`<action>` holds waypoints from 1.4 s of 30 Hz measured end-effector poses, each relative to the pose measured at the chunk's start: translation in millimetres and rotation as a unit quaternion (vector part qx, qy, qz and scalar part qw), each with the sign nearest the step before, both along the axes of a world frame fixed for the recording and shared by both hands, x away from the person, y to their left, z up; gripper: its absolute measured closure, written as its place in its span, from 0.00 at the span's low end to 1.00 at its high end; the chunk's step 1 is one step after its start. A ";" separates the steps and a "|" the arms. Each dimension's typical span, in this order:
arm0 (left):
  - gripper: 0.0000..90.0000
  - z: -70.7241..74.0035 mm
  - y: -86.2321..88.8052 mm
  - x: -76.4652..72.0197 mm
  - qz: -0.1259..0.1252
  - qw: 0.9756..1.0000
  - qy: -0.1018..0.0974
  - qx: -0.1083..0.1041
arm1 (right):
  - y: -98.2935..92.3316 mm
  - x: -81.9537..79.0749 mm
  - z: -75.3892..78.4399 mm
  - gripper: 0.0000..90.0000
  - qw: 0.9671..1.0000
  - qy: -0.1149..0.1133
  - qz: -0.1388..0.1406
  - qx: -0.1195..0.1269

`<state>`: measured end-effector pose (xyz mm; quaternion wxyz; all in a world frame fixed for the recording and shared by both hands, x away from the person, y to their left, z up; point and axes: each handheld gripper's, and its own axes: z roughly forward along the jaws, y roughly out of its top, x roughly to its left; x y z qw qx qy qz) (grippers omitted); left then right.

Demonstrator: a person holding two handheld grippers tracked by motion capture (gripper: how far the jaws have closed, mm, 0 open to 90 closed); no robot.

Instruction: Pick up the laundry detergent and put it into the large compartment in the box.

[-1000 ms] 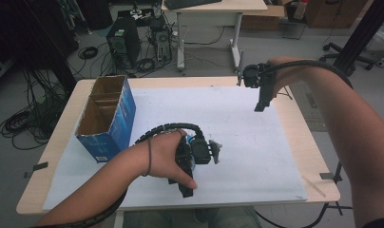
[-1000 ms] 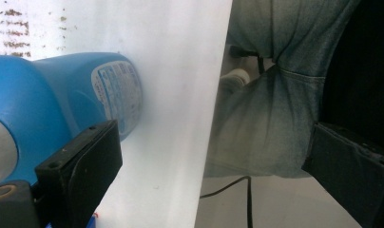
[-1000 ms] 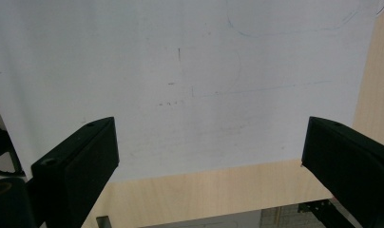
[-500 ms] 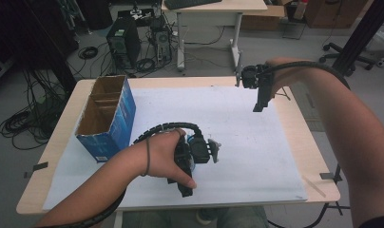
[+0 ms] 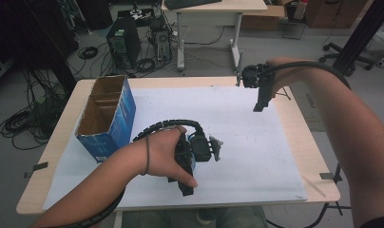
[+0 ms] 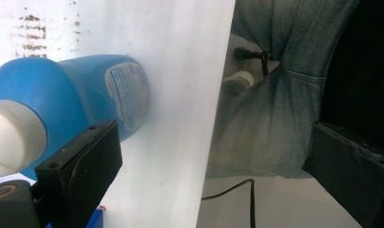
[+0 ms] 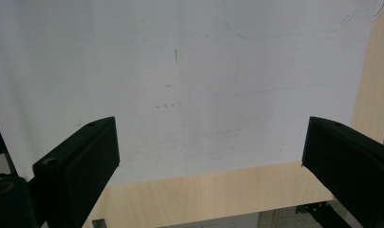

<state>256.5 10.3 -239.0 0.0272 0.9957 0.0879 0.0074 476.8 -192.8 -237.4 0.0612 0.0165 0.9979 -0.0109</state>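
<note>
A blue bottle [image 6: 100, 90] with a white cap [image 6: 12, 137] lies on the white paper, right beside the left jaw in the left gripper view. My left gripper [image 6: 214, 142] is open wide, with nothing clamped between its jaws. In the high view the left gripper [image 5: 184, 184] sits near the table's front edge, under a hand, and points back toward the person. My right gripper [image 5: 258, 107] hangs above the far right of the paper, jaws pointing down. It is open in its own view [image 7: 211, 142], over bare paper.
An open blue cardboard box [image 5: 107, 118] with dividers stands at the table's left. The white paper sheet [image 5: 247, 142] covers most of the wooden table [image 5: 309, 156]. Computers and cables [image 5: 133, 42] lie on the floor beyond the far edge.
</note>
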 end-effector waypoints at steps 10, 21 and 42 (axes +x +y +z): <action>0.06 21.8 3.9 4.2 0.005 1.000 -0.015 -0.007 | 2.3 1.2 1.1 0.05 1.000 0.001 0.002 0.000; 0.06 44.7 11.5 18.7 0.020 0.999 -0.022 -0.017 | 0.0 2.6 1.0 0.04 1.000 0.006 -0.001 -0.002; 0.06 60.3 13.2 61.5 0.061 0.998 -0.025 0.006 | -1.9 3.2 -4.0 0.03 1.000 0.011 -0.006 -0.002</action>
